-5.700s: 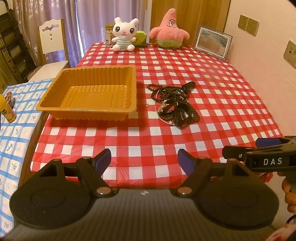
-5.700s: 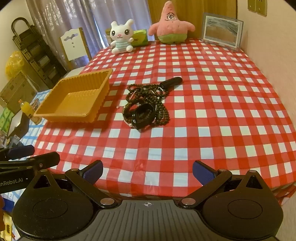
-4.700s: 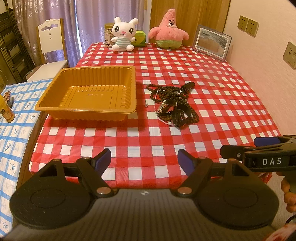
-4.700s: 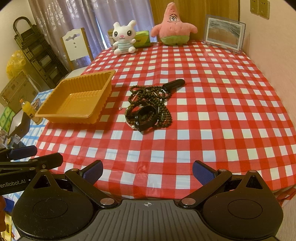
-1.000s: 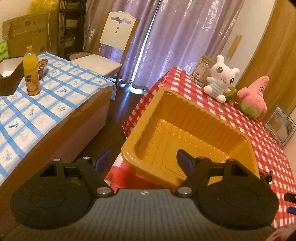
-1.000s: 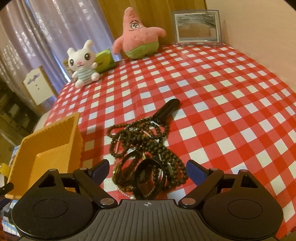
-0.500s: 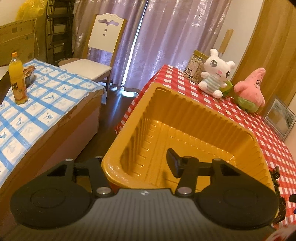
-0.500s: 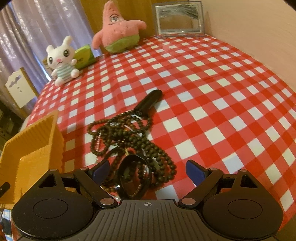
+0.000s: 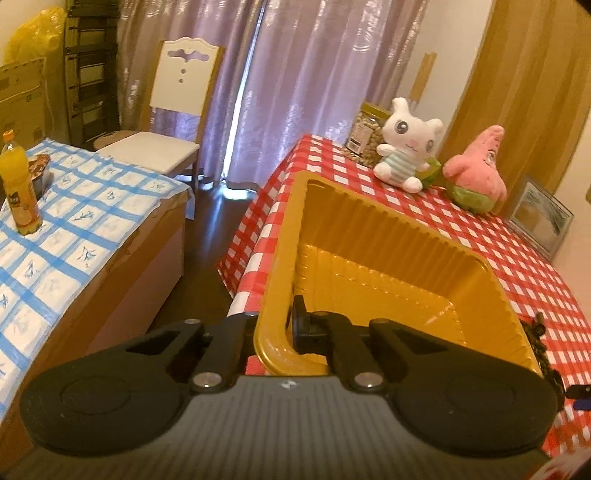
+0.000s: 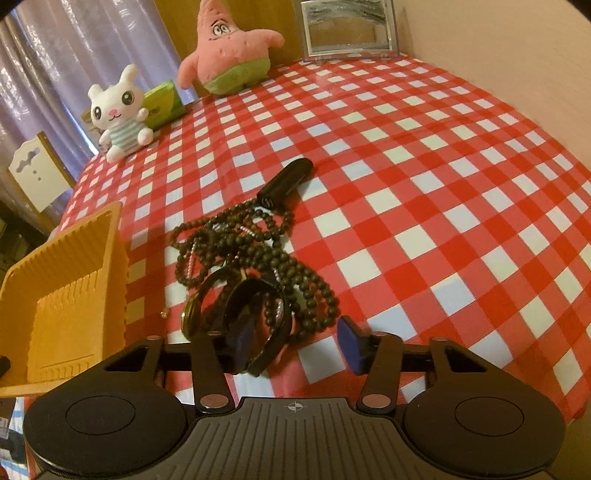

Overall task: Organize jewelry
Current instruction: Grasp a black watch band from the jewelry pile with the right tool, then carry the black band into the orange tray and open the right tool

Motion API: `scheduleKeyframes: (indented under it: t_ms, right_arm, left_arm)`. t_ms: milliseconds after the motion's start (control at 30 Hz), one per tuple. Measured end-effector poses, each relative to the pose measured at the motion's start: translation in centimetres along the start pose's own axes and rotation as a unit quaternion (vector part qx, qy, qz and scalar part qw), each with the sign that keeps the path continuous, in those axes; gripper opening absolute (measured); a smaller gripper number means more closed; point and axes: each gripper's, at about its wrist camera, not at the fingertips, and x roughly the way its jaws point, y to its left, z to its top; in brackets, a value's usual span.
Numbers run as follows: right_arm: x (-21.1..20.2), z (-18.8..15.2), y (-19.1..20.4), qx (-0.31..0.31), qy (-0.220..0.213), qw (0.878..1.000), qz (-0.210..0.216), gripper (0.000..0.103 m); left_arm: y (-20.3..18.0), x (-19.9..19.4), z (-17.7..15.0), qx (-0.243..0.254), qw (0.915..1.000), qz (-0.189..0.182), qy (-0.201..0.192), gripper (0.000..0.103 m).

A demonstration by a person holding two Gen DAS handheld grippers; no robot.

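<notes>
My left gripper (image 9: pixel 273 326) is shut on the near corner wall of the orange plastic tray (image 9: pixel 406 229), one finger inside and one outside the rim. The tray is also visible in the right wrist view (image 10: pixel 74 280), empty, at the left. Beside it on the red checked cloth lies a tangle of dark beaded necklaces (image 10: pixel 258 251), a black bangle (image 10: pixel 275 332), a gold-faced bangle (image 10: pixel 192 314) and a black tube (image 10: pixel 288 179). My right gripper (image 10: pixel 295 341) hovers over the pile, its jaws closing. The left pad sits inside the black bangle's ring, the right pad stands clear.
A white plush bunny (image 10: pixel 118 110), a pink star plush (image 10: pixel 229 51) and a picture frame (image 10: pixel 349 27) stand at the table's far end. A white chair (image 9: pixel 177 110) and a blue-checked side table (image 9: pixel 55 221) with an orange drink bottle (image 9: pixel 18 192) lie to the left.
The left jaws have closed onto the tray's corner wall. The right jaws have narrowed around the black bangle's rim, with the gripper a little lower over the pile.
</notes>
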Motion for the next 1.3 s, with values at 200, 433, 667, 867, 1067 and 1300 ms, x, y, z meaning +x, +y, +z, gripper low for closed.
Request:
scheduleKeyframes:
  t_ms: [200, 433, 667, 867, 1067, 1300]
  right_arm:
    - [0.8, 0.2, 0.4, -0.006, 0.000, 1.000, 0.004, 0.029]
    - [2.1, 0.2, 0.2, 0.002, 0.008, 1.000, 0.001, 0.024]
    - [2.0, 0.4, 0.0, 0.016, 0.012, 1.000, 0.005, 0.003]
    - [0.3, 1.5, 0.5, 0.050, 0.003, 0.998, 0.033, 0.003]
    - [-1.3, 3.3, 3.4, 0.058, 0.006, 0.994, 0.094, 0.003]
    - [-0.6, 3.4, 9.3, 0.020, 0.044, 0.987, 0.157, 0.003]
  left_arm:
    - [0.6, -1.5, 0.4, 0.018, 0.9998, -0.006, -0.001, 0.004]
    - [0.5, -2.1, 0.3, 0.021, 0.9997, -0.009, 0.000, 0.004]
    - [0.3, -2.3, 0.2, 0.021, 0.9997, -0.010, 0.000, 0.004]
    - [0.2, -2.5, 0.2, 0.023, 0.9997, -0.010, 0.000, 0.004]
    - [0.2, -2.5, 0.1, 0.023, 0.9997, -0.011, -0.001, 0.004]
    - [0.0, -2.9, 0.3, 0.026, 0.9996, -0.014, -0.001, 0.005]
